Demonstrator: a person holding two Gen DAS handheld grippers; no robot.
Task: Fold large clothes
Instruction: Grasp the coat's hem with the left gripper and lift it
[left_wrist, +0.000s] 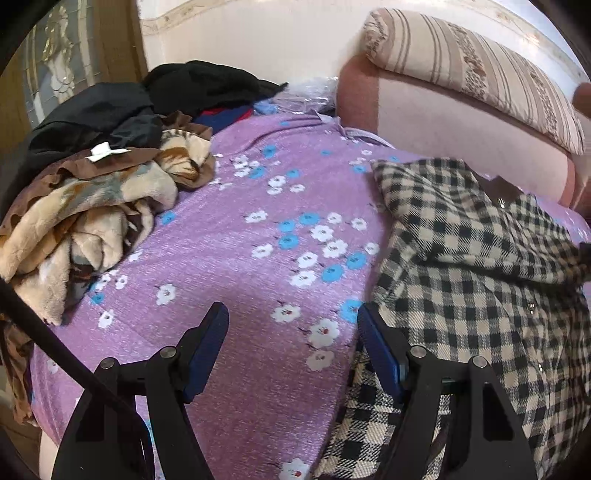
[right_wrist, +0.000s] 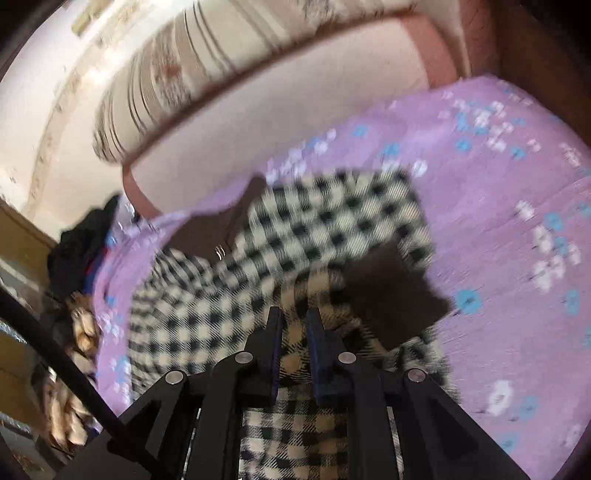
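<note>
A black-and-cream checked coat (left_wrist: 476, 266) with a dark brown lining lies on the purple floral bedspread (left_wrist: 229, 236), at the right in the left wrist view. My left gripper (left_wrist: 293, 314) is open and empty, just left of the coat's edge above the bedspread. In the blurred right wrist view the coat (right_wrist: 295, 236) fills the middle, with a brown lining flap (right_wrist: 395, 295) turned over. My right gripper (right_wrist: 294, 317) is shut on a fold of the checked coat and holds it up.
A heap of brown and beige blankets (left_wrist: 92, 206) and dark clothes (left_wrist: 122, 107) lies at the left of the bed. A pink folded quilt (left_wrist: 443, 122) with a striped pillow (left_wrist: 476, 70) on it stands at the back by the wall.
</note>
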